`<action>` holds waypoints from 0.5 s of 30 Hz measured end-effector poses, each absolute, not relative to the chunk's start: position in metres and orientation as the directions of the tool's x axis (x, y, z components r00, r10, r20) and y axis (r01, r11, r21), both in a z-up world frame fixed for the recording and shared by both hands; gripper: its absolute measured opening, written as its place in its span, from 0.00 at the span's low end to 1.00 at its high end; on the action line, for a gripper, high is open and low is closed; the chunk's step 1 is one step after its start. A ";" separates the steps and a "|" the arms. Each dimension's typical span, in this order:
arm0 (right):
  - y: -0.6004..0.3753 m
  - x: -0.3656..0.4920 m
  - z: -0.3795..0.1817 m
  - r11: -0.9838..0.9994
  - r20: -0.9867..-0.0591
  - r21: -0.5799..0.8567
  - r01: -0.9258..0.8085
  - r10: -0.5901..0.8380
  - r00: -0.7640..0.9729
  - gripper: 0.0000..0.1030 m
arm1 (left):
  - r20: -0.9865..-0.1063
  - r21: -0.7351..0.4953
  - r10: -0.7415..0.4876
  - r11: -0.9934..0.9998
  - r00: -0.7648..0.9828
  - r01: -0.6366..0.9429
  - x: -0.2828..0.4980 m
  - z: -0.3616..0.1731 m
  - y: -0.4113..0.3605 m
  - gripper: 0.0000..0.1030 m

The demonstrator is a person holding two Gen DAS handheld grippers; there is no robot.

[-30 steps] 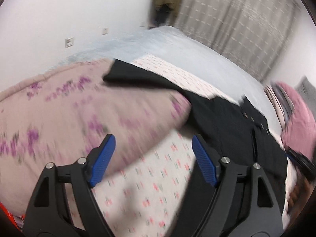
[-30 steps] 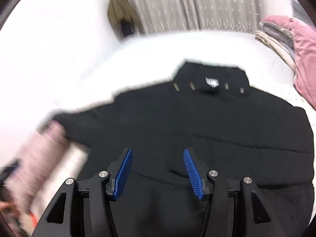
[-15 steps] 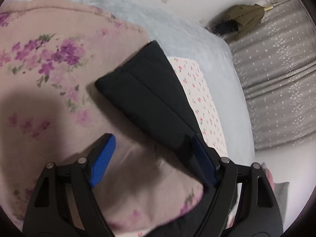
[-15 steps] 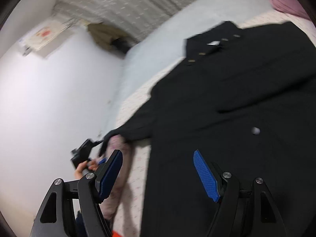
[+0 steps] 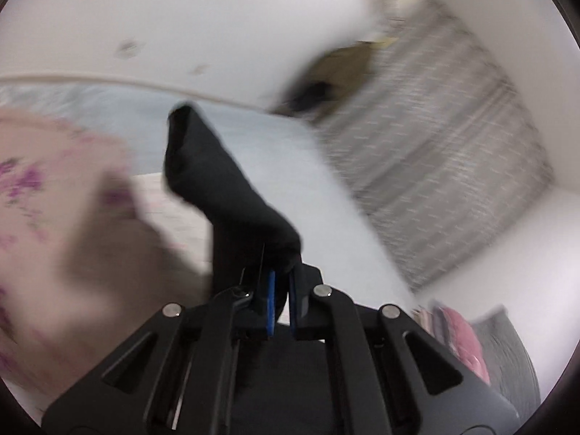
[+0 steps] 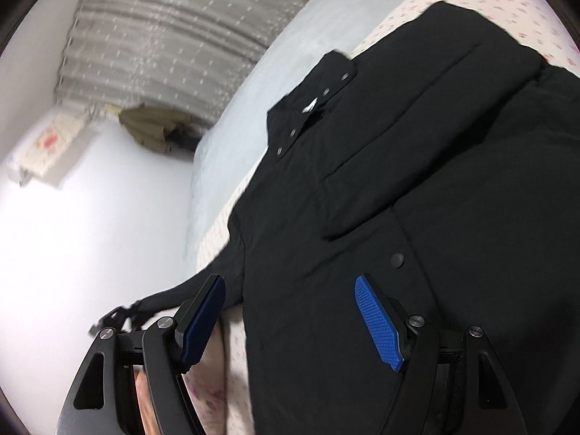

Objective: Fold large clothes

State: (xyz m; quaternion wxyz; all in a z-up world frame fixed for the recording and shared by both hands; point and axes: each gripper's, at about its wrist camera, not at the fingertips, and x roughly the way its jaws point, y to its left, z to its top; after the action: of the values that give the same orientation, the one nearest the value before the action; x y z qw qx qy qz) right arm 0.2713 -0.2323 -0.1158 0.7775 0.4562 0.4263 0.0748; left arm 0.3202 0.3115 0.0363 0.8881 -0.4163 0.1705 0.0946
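Observation:
A large black coat (image 6: 417, 188) lies spread on the bed, collar with snap buttons toward the far side. My left gripper (image 5: 281, 290) is shut on the coat's black sleeve (image 5: 217, 181), which rises lifted above the bed; the view is blurred. In the right wrist view the sleeve (image 6: 188, 290) stretches left to the left gripper (image 6: 116, 317). My right gripper (image 6: 290, 311) is open and empty, hovering over the coat's front near a snap button (image 6: 397, 260).
A pink floral quilt (image 5: 54, 199) lies at the left of the bed. A pale blue blanket (image 5: 272, 152) covers the far side. Grey curtains (image 6: 163, 29) and an olive garment (image 6: 152, 130) hang by the wall. Pink folded bedding (image 5: 460, 337) is at the right.
My left gripper has closed on the sleeve and lifted it off the quilt. My right gripper has moved in closer over the coat's front, still open.

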 end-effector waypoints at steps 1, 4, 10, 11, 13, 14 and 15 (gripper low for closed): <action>-0.240 0.267 -0.117 0.551 -0.583 0.785 0.284 0.501 0.640 0.73 | -0.357 -0.685 -0.005 0.681 0.934 -0.259 0.322 0.050 0.289 0.06; -0.265 0.260 -0.118 0.505 -0.569 0.798 0.328 0.455 0.685 0.73 | -0.300 -0.567 -0.140 0.821 0.943 -0.059 0.324 0.078 0.185 0.07; -0.307 0.247 -0.123 0.415 -0.540 0.824 0.385 0.371 0.756 0.73 | -0.395 -0.481 -0.473 0.837 0.788 0.261 0.336 0.018 0.014 0.59; -0.316 0.243 -0.123 0.405 -0.542 0.823 0.398 0.352 0.763 0.73 | -0.461 -0.462 -0.517 0.834 0.721 0.302 0.341 -0.004 -0.011 0.65; -0.333 0.239 -0.129 0.390 -0.566 0.809 0.440 0.310 0.764 0.73 | -0.580 -0.412 -0.524 0.849 0.624 0.331 0.344 -0.040 -0.040 0.66; -0.344 0.237 -0.135 0.373 -0.578 0.803 0.465 0.293 0.762 0.73 | -0.612 -0.393 -0.516 0.856 0.599 0.336 0.344 -0.053 -0.046 0.66; -0.350 0.235 -0.138 0.352 -0.583 0.802 0.483 0.286 0.760 0.73 | -0.630 -0.379 -0.505 0.863 0.589 0.334 0.341 -0.062 -0.047 0.66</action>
State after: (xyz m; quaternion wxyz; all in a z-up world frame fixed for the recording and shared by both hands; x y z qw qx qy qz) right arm 0.2351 -0.3500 -0.1381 0.7486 0.5655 0.3397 -0.0658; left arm 0.3412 -0.0466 -0.0620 0.8846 -0.1107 0.3860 -0.2373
